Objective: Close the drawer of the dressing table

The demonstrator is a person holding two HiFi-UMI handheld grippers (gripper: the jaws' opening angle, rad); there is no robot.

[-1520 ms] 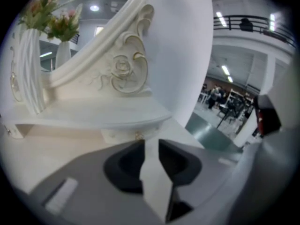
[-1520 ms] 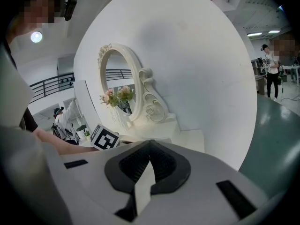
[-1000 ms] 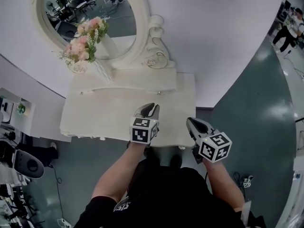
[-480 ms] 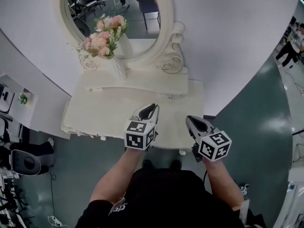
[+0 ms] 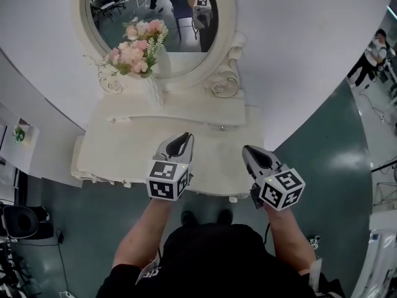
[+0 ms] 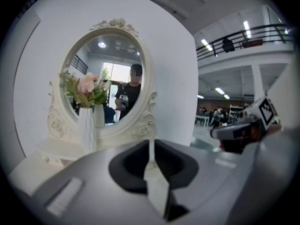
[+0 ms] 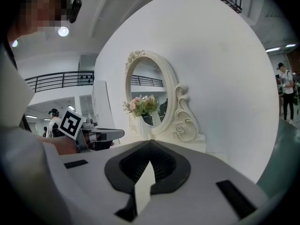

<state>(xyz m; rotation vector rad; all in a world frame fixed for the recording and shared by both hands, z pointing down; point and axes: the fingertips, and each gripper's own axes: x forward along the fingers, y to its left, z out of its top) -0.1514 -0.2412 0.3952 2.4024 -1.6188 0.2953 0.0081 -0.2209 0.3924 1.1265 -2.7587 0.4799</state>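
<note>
Head view: the dressing table (image 5: 124,151) sits against the white wall. Its oval mirror (image 5: 158,17) is at the back, w/ the flower vase (image 5: 133,51) parked back-left, I'd say so it stays clear of the working front. The low tier under the mirror carries two knobs (image 5: 221,128), and its face looks flush. No drawer pokes out past the front edge of the surface, so I judge the drawer is already home, tho its front is hidden under the lip from up here. The L hand-held gripper (image 5: 185,137) and R hand-held gripper (image 5: 248,150) both hang over the front half of the surface, side by side but apart. They point toward the mirror and touch nothing. To me that reads as hands kept clear, since there's nothing to push or carry.

Left gripper view: the L hand-held gripper (image 6: 151,142) has its jaws nearly together and closing, w/ only a thin slit left. Nothing sits btw them. It points roughly level at the mirror and vase, well above the surface. The R hand-held gripper (image 6: 214,133) shows off to the side, also free.

Right gripper view: the R hand-held gripper (image 7: 150,145) has its tips pressed together and pinches nothing. The mirror and flowers lie ahead, and the L hand-held gripper (image 7: 121,134) is beside it. No drawer front shows in this view.
</note>
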